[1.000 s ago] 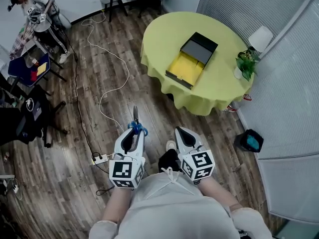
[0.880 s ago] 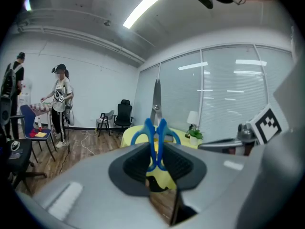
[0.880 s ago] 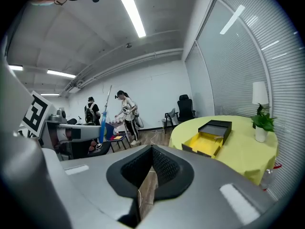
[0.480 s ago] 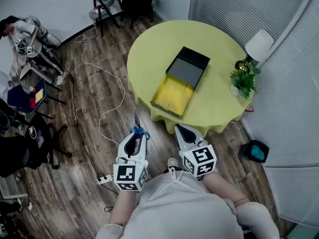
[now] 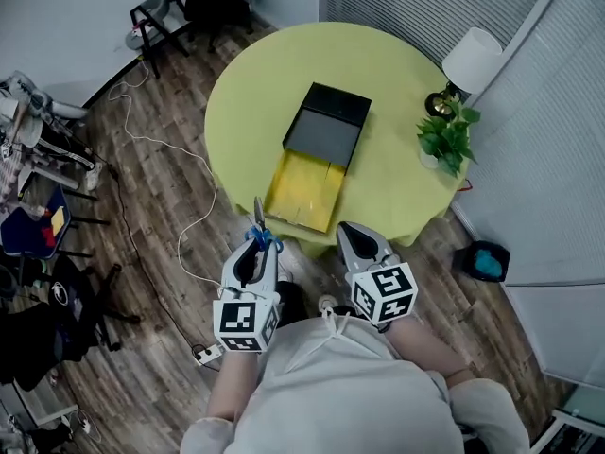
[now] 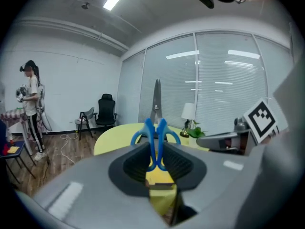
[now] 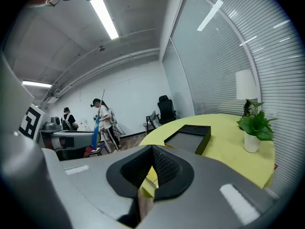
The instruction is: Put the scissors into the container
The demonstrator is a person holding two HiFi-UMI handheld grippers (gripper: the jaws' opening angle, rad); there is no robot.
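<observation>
Two grippers near edge of round table (image 5: 402,93). Left gripper (image 5: 257,250) clamped partway on blue-handled scissors (image 5: 259,221) at handle loops, blades together, pointing ahead. Scissors not yet over container (image 5: 326,140), which lies open on table. Right gripper (image 5: 352,240) closed, empty. Judgement: scissors light, rigid; blades slick, pointed. Plastic loops safest hold; may pivot between pads.

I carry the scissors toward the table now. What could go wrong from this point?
1. The left gripper pinches the blue-handled steel scissors only at the handles, and the long blades stick out ahead, so they may pivot or slip.
2. The tips point forward and could snag the round table's yellow-green cloth or hit the near rim of the shallow yellow tray.
3. The white cable on the wooden floor lies near your feet, so you might trip.
</observation>
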